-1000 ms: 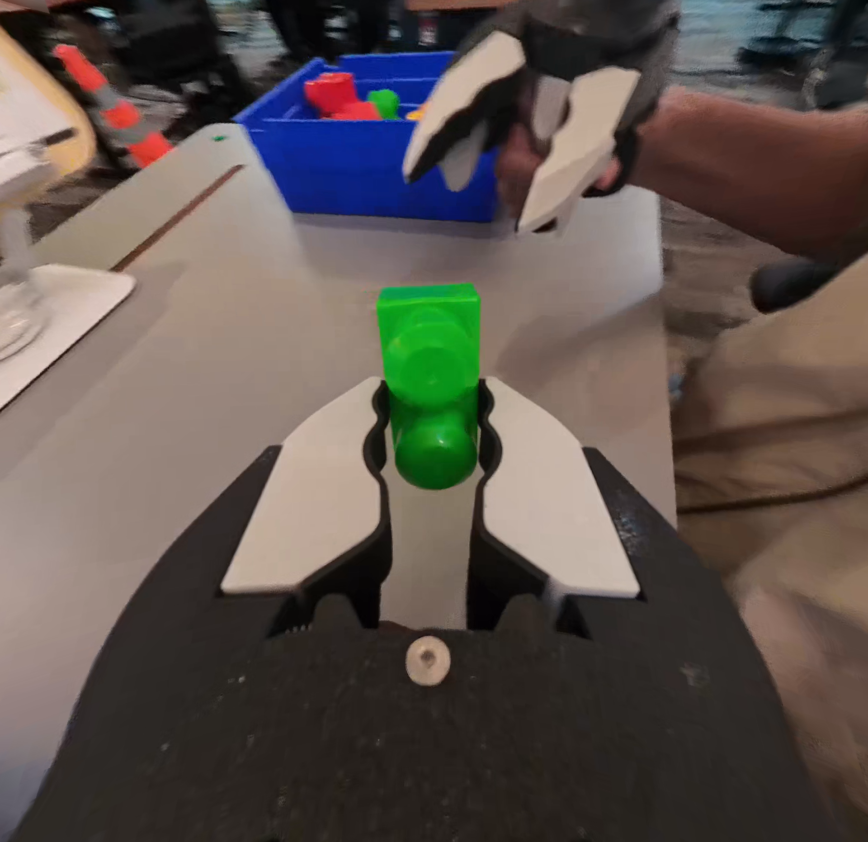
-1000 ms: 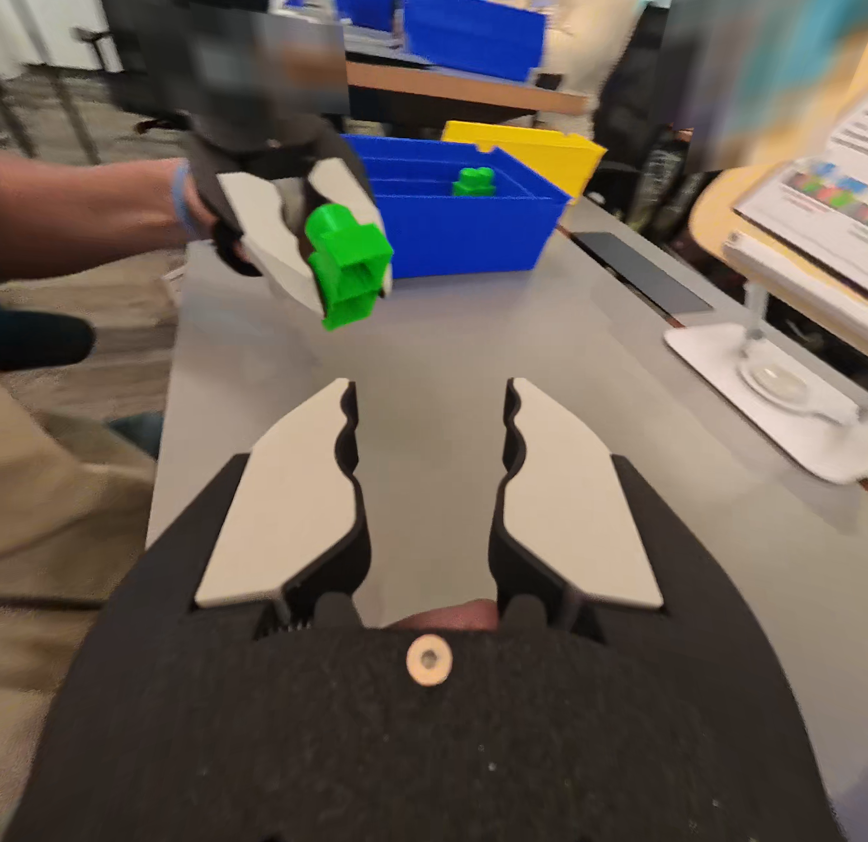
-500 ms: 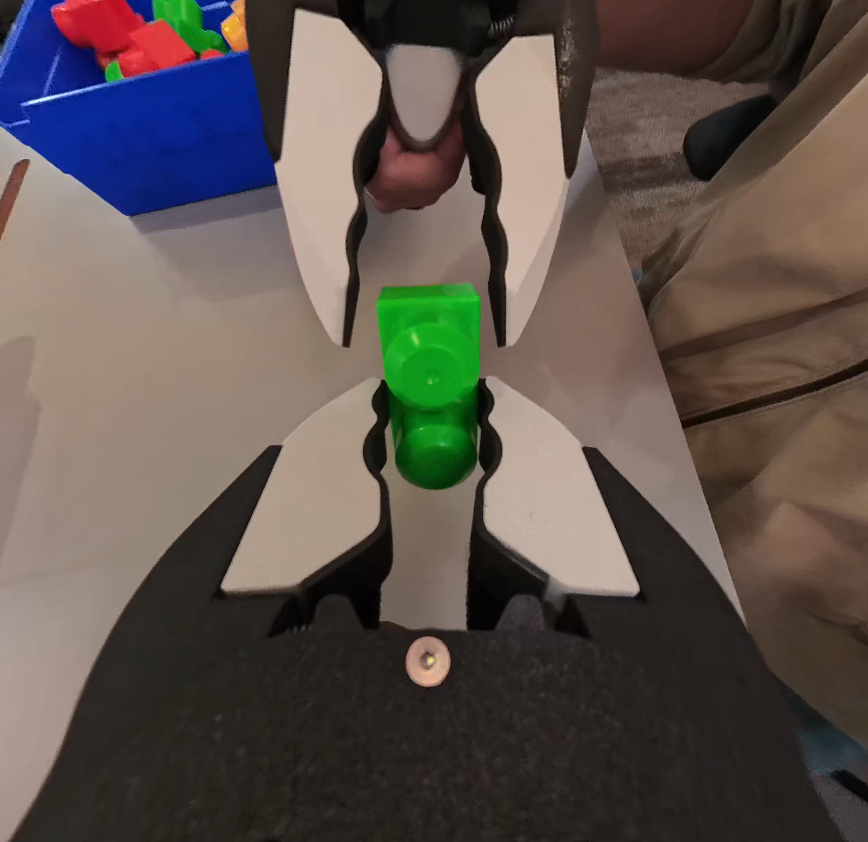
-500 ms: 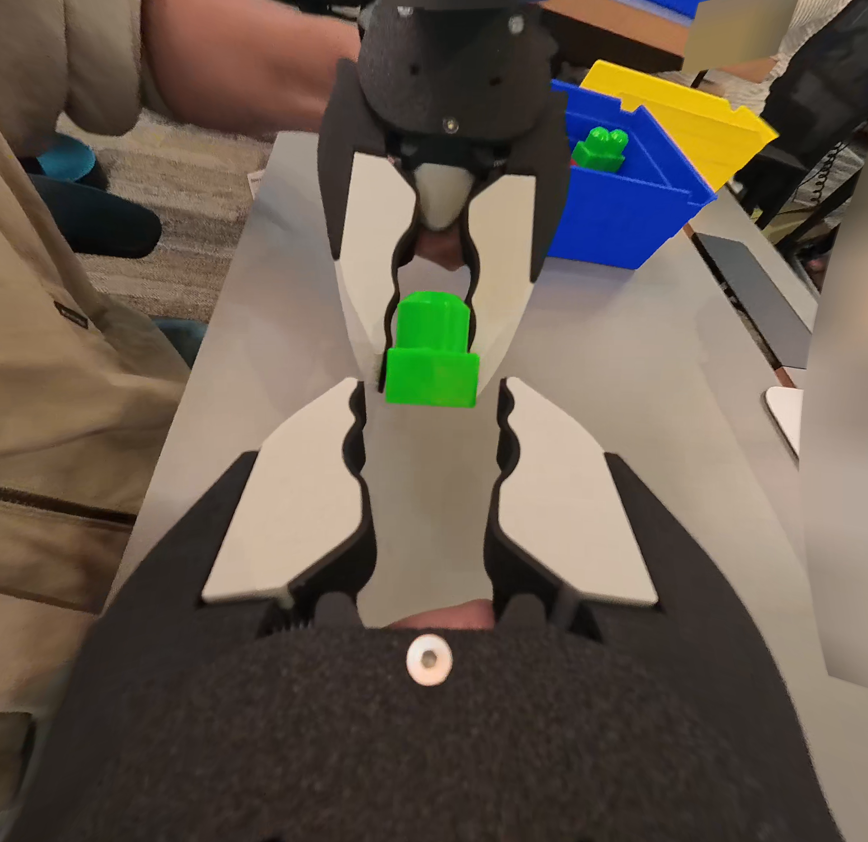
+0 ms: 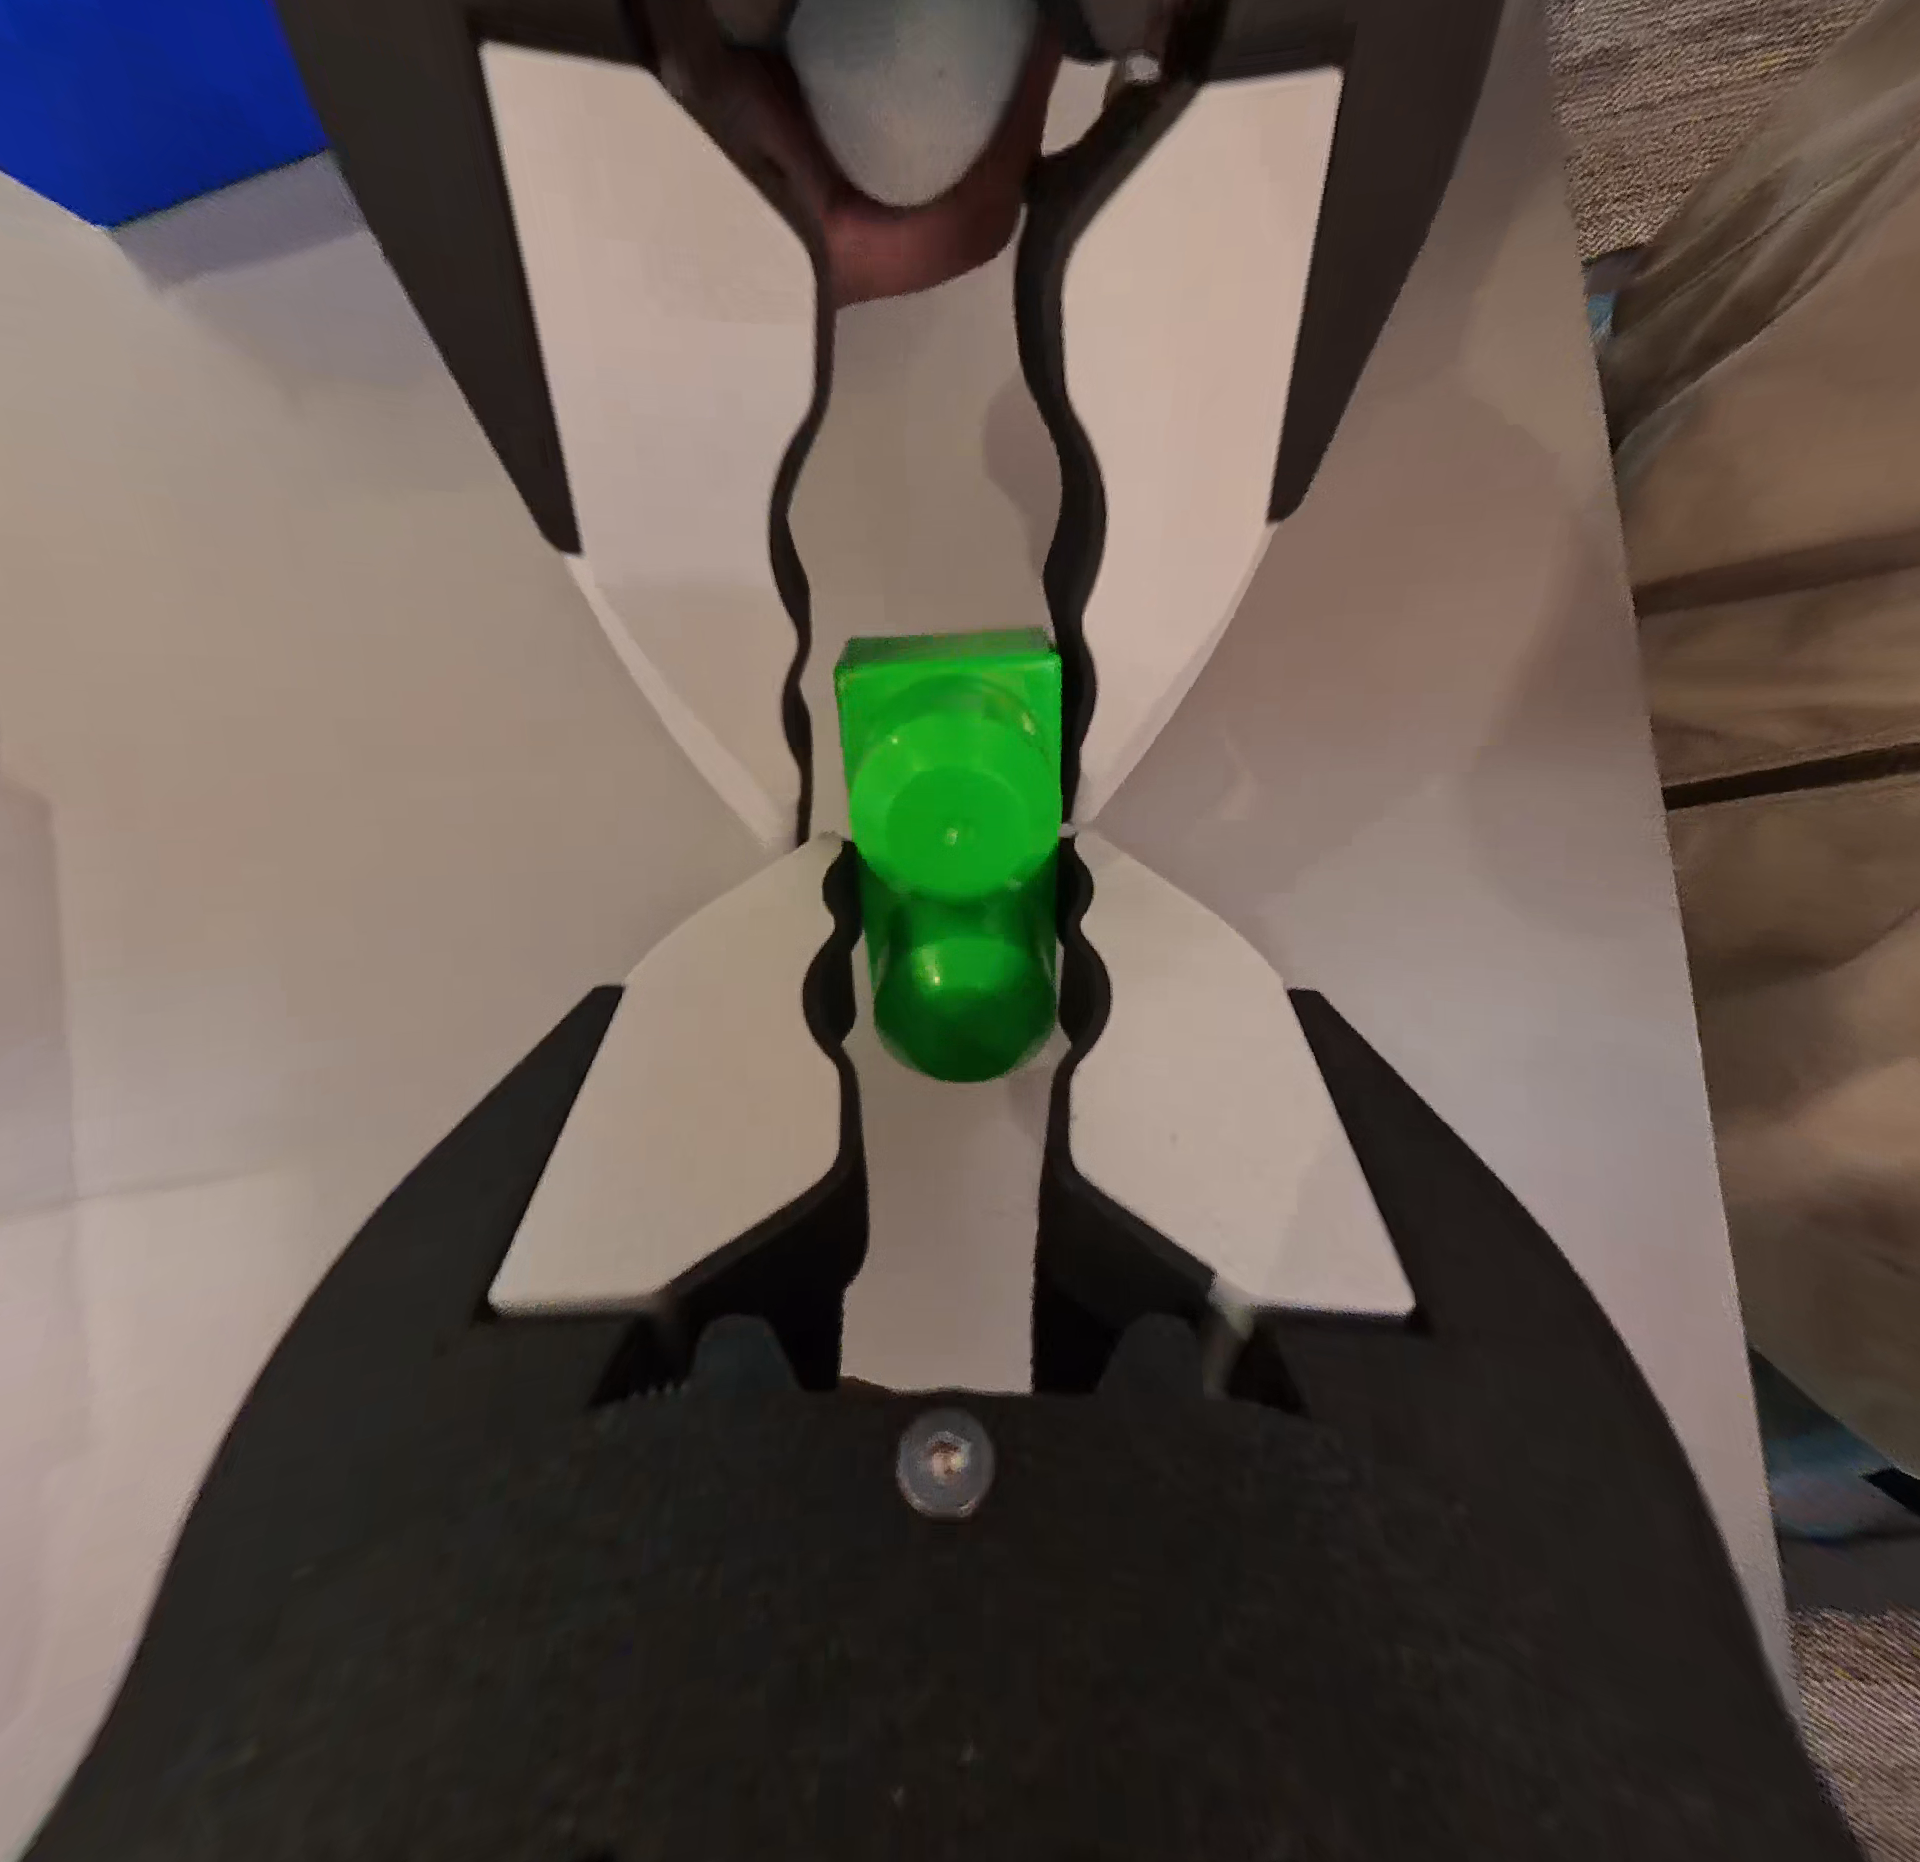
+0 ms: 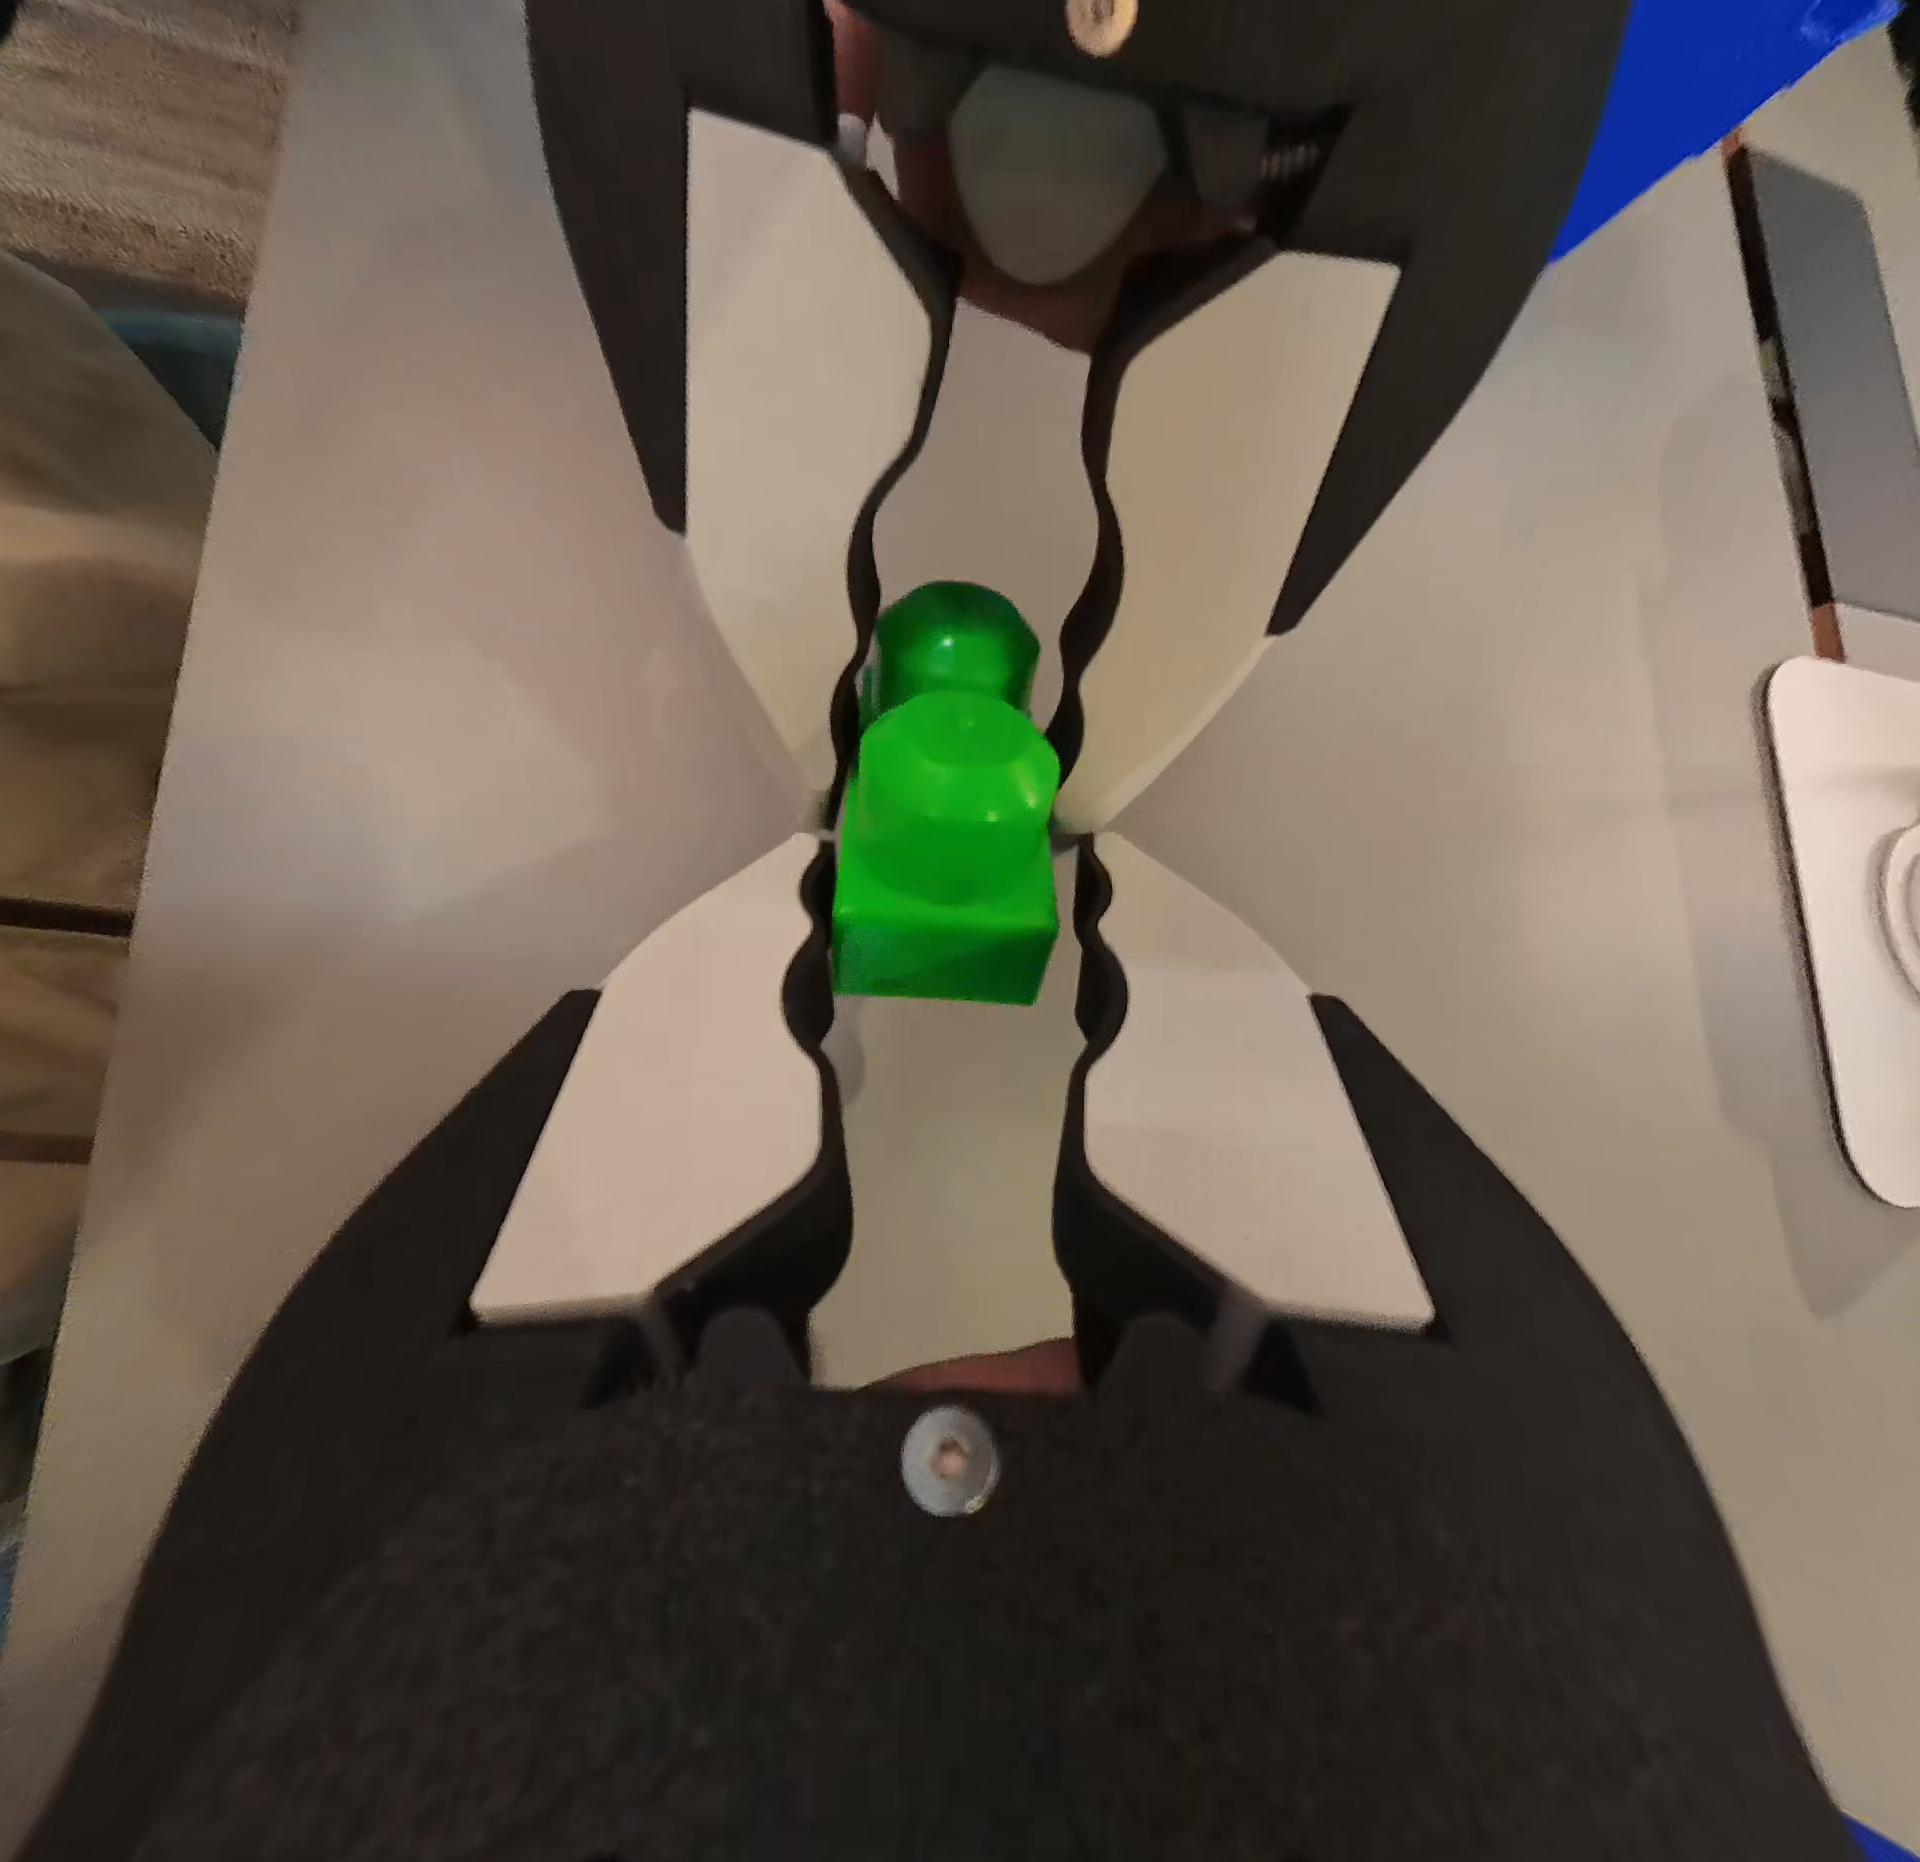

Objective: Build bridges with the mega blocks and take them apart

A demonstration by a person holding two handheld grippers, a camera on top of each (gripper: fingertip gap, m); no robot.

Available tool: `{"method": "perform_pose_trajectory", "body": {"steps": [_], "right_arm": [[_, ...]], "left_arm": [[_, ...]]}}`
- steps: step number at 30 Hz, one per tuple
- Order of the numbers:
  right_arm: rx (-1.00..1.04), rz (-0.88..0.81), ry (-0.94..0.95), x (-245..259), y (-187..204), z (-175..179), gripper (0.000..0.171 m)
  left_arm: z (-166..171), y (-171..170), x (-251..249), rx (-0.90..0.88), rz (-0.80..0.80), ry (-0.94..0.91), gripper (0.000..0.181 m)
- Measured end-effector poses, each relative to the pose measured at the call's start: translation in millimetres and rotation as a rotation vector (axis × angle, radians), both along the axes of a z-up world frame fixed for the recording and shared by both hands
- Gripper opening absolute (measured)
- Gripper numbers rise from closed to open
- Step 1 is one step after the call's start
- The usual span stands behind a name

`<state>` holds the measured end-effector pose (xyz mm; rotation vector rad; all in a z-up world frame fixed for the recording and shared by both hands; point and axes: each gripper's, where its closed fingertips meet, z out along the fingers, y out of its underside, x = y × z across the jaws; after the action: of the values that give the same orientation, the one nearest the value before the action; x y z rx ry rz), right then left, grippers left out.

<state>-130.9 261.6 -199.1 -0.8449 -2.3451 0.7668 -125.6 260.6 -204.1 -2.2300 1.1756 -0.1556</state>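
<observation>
Nose to nose, two hand-held tools meet tip to tip above a pale grey tabletop (image 5: 260, 877), with a green mega block (image 5: 951, 856) between them. From the left wrist view, the left tool (image 5: 951, 856) is clamped narrowly on the block's near end, its dark inner pads pressed to both sides, while the right tool (image 5: 935, 752) reaches in from above in the frame, its fingers flanking the far, square end. Whether that right tool actually pinches the block cannot be told; slim gaps show beside it in both views.

Only the left view shows the block's two round studs facing the camera and a person's tan trousers (image 5: 1787, 773) along the right edge. Only the right wrist view shows a white flat base (image 6: 1849, 939) on the tabletop at the right, a dark strip beside it, and the block's flat end wall turned toward the lens. A blue bin (image 6: 1745, 77) appears at a corner in each view.
</observation>
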Motion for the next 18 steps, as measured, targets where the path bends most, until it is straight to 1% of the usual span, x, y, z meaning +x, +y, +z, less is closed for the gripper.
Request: {"method": "perform_pose_trajectory", "body": {"steps": [4, 12, 18], "right_arm": [[0.034, -0.008, -0.02, -1.8, 3.0, -5.4, 0.037], [0.034, 0.007, 0.0, -3.7, 4.9, -5.0, 0.036], [0.007, 0.016, 0.017, -3.8, 5.0, -3.4, 0.036]], "left_arm": [[-3.0, 2.8, -4.5, -0.005, 0.027, 0.04, 0.035], [-2.6, 4.4, -6.2, 0.015, 0.04, 0.043, 0.036], [-0.8, 3.4, -5.4, 0.034, 0.054, -0.004, 0.036]]}}
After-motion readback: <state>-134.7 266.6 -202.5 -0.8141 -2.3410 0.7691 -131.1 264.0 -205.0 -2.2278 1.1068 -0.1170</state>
